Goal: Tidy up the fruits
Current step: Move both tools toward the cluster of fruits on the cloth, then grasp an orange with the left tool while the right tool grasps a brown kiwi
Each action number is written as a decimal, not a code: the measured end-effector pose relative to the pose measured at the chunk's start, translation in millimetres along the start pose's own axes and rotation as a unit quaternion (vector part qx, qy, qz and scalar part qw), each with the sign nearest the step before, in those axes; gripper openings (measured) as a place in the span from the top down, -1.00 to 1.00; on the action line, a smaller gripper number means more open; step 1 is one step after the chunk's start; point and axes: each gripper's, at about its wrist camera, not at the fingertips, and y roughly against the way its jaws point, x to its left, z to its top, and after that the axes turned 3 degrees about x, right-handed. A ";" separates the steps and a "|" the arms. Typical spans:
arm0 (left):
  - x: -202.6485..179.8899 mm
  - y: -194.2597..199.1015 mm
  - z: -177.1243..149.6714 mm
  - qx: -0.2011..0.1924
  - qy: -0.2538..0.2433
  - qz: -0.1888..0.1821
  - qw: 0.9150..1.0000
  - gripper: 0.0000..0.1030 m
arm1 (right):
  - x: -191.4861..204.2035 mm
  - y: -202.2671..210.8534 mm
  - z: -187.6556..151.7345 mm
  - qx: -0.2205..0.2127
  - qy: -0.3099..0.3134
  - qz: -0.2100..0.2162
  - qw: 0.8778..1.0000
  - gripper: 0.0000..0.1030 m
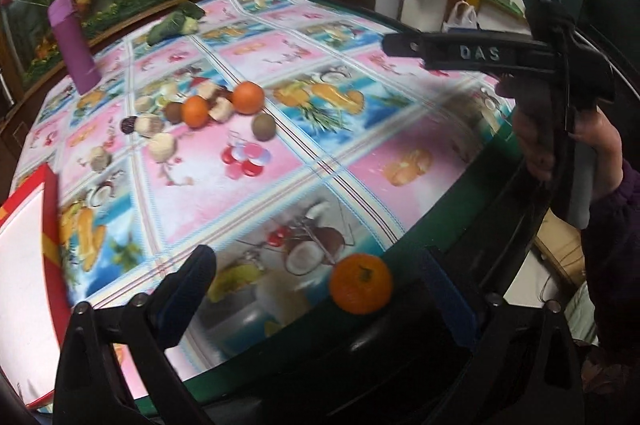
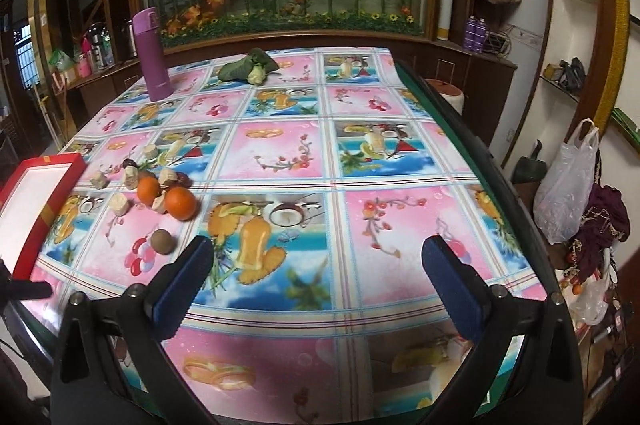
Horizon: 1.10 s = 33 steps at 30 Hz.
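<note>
A pile of fruit lies on the patterned tablecloth: two oranges (image 1: 248, 98) (image 2: 181, 203), a brown kiwi (image 1: 263, 126) (image 2: 163, 242), and several pale and dark small pieces (image 1: 162, 147). My left gripper (image 1: 320, 277) is open; a third orange (image 1: 361, 283) sits by its right finger (image 1: 448, 289) near the table's front edge, not clamped. My right gripper (image 2: 316, 285) is open and empty above the tablecloth, right of the pile. It shows in the left wrist view (image 1: 400, 45) at upper right. A red-rimmed white box (image 1: 24, 249) (image 2: 36, 193) lies at the left.
A purple flask (image 1: 72, 41) (image 2: 154, 53) stands at the back left. A green leafy bundle (image 1: 176, 23) (image 2: 248, 67) lies at the back. The table's green edge (image 1: 440, 209) runs along the right. A white plastic bag (image 2: 568, 181) hangs beside it.
</note>
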 end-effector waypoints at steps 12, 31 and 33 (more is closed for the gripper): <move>10.9 -6.2 -3.0 0.003 0.020 -0.078 0.997 0.11 | 33.1 -22.8 6.1 0.029 0.012 0.086 0.996 -0.70; 13.0 -13.4 -7.8 0.006 0.029 -0.134 0.991 0.29 | 111.9 -87.0 4.7 0.137 0.077 0.161 0.974 0.28; 11.1 -13.4 -7.6 0.007 0.027 -0.132 0.991 0.29 | 113.8 -87.4 4.7 0.137 0.086 0.153 0.975 0.35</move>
